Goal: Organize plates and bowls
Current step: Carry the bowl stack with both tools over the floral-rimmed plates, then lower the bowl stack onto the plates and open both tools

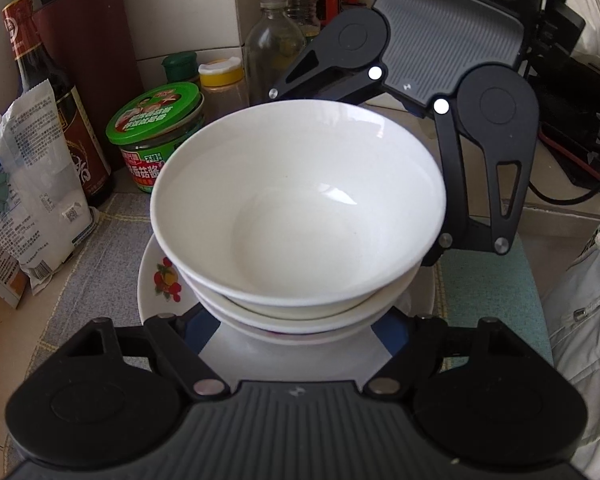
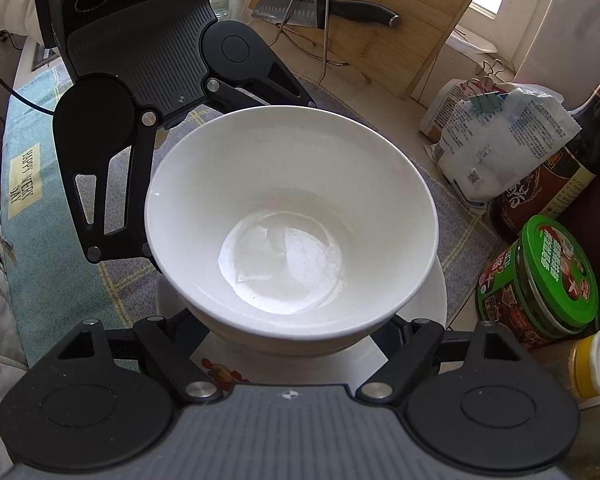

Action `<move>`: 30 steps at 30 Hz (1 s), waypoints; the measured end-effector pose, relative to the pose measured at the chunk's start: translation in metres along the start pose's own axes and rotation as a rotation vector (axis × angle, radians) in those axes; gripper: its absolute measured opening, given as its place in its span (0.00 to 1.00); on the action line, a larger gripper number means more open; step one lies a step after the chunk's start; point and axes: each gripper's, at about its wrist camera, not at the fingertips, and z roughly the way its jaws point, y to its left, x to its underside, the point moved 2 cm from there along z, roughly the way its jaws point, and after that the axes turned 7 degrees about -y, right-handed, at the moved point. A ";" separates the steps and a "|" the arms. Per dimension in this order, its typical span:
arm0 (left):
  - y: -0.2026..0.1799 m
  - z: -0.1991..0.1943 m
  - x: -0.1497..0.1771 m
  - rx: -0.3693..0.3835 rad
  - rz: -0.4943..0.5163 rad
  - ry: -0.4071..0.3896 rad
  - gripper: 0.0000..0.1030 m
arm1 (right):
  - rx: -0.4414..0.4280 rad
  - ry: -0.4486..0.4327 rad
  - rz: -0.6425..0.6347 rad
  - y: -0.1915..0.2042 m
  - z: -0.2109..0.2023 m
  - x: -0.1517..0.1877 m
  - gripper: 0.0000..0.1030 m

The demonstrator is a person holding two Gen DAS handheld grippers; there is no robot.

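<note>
A stack of white bowls (image 1: 300, 208) sits on a white plate with a fruit print (image 1: 160, 280); in the right wrist view the top bowl (image 2: 292, 220) fills the middle over the same plate (image 2: 432, 300). My left gripper (image 1: 300, 332) reaches under the stack from the near side, its fingertips hidden by the bowls. My right gripper (image 2: 296, 336) reaches in from the opposite side, fingertips also hidden. Each gripper shows in the other's view, the right (image 1: 440, 160) behind the bowls, the left (image 2: 140, 140) likewise.
A checked cloth mat (image 1: 100, 248) covers the counter. A green-lidded jar (image 1: 160, 128), dark sauce bottle (image 1: 52, 100), knife block (image 1: 88, 40), paper bag (image 1: 32, 208) and bottles (image 1: 276, 40) crowd one side. A cutting board (image 2: 380, 20) with a knife (image 2: 324, 10) stands behind.
</note>
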 end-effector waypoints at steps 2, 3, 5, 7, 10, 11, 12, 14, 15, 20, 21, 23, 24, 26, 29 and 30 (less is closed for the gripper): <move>0.002 0.002 0.000 0.000 0.001 0.003 0.78 | -0.002 0.001 0.003 -0.003 0.003 -0.001 0.85; 0.004 0.004 0.000 0.000 0.000 0.004 0.78 | -0.002 0.002 0.004 -0.004 0.004 -0.001 0.85; 0.006 0.007 -0.001 0.004 -0.003 0.007 0.78 | -0.004 0.005 0.008 -0.005 0.005 0.000 0.85; 0.007 0.009 -0.001 0.005 -0.003 0.007 0.78 | -0.005 0.007 0.011 -0.006 0.006 0.000 0.85; 0.009 0.010 0.000 0.010 -0.005 0.004 0.78 | -0.007 0.005 0.021 -0.009 0.007 0.000 0.85; 0.009 0.010 0.000 0.011 -0.005 0.004 0.78 | -0.007 0.005 0.024 -0.009 0.007 0.000 0.85; 0.009 0.009 0.000 0.011 -0.007 0.004 0.78 | -0.007 0.004 0.025 -0.009 0.007 0.001 0.85; 0.009 0.009 0.000 0.011 -0.008 0.003 0.79 | -0.005 0.000 0.023 -0.009 0.007 0.001 0.85; 0.009 0.009 0.000 0.008 -0.006 0.002 0.79 | -0.006 -0.001 0.023 -0.009 0.007 0.001 0.87; 0.006 0.005 0.002 -0.033 -0.001 -0.024 0.91 | 0.004 -0.043 0.034 -0.007 0.000 -0.004 1.00; 0.006 0.003 0.001 -0.044 -0.005 -0.029 0.91 | 0.015 -0.040 0.030 -0.007 0.000 -0.004 1.00; 0.005 -0.002 0.002 -0.077 -0.014 -0.032 0.97 | 0.027 -0.035 0.023 -0.005 -0.001 -0.003 1.00; 0.005 -0.005 0.002 -0.091 -0.018 -0.041 0.97 | 0.028 -0.037 0.025 -0.004 -0.002 -0.002 1.00; 0.001 -0.012 0.006 -0.122 -0.039 -0.056 0.97 | 0.034 -0.037 0.026 -0.002 -0.005 0.000 1.00; -0.007 -0.022 0.015 -0.218 -0.060 -0.066 0.98 | 0.061 -0.036 0.042 0.000 -0.008 0.003 1.00; -0.010 -0.026 0.017 -0.254 -0.067 -0.073 0.98 | 0.068 -0.040 0.057 0.000 -0.010 0.004 1.00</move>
